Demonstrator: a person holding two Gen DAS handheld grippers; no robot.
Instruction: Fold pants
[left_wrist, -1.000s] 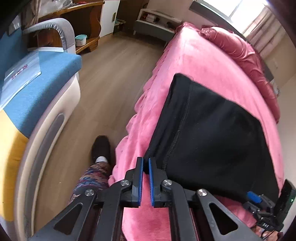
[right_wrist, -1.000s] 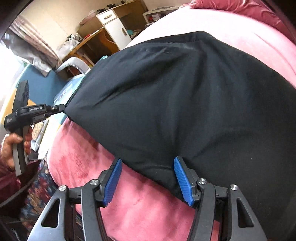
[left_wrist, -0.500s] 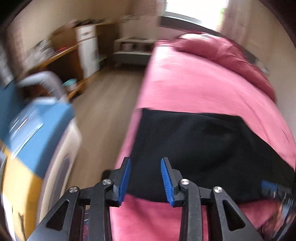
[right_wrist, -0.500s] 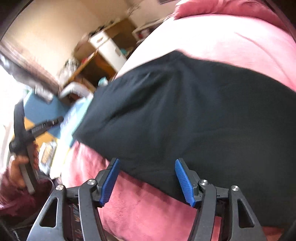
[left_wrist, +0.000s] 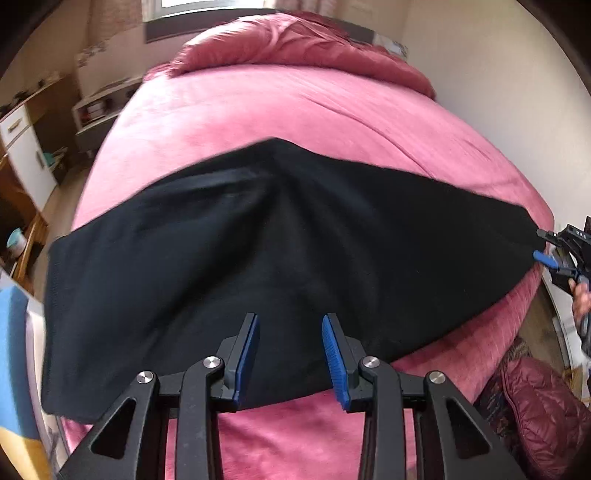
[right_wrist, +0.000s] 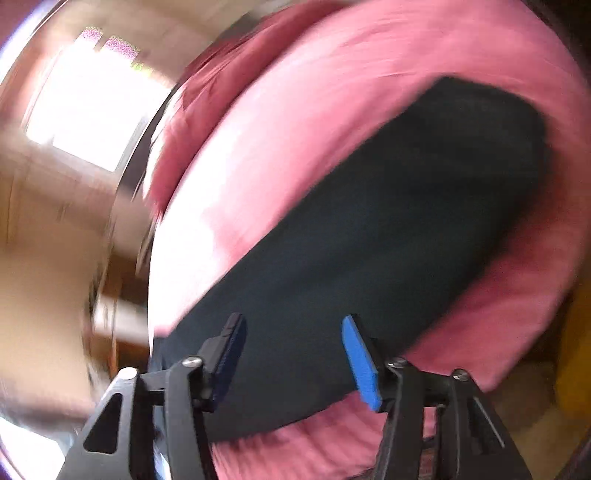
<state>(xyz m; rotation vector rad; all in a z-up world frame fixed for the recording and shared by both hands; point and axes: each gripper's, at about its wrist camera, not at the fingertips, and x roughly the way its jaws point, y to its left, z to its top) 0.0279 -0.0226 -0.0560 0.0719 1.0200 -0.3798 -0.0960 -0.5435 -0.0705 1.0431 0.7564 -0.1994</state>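
Observation:
The black pants (left_wrist: 280, 258) lie folded in a wide band across the near part of the pink bed (left_wrist: 280, 107). My left gripper (left_wrist: 290, 354) is open and empty, just above the near edge of the pants at their middle. My right gripper (right_wrist: 291, 354) is open and empty over one end of the pants (right_wrist: 388, 240); that view is badly blurred. In the left wrist view the right gripper (left_wrist: 550, 254) shows at the far right, next to the right end of the pants.
A rumpled pink duvet (left_wrist: 295, 40) lies at the head of the bed. A blue and yellow sofa (left_wrist: 14, 350) is at the left edge. Wooden furniture and a white cabinet (left_wrist: 22, 155) stand along the left wall. A maroon padded jacket (left_wrist: 543, 410) is at the lower right.
My left gripper opened, let go of the pants' corner and swung right to face the bed squarely. My right gripper stayed open and swung fast toward the pants' end.

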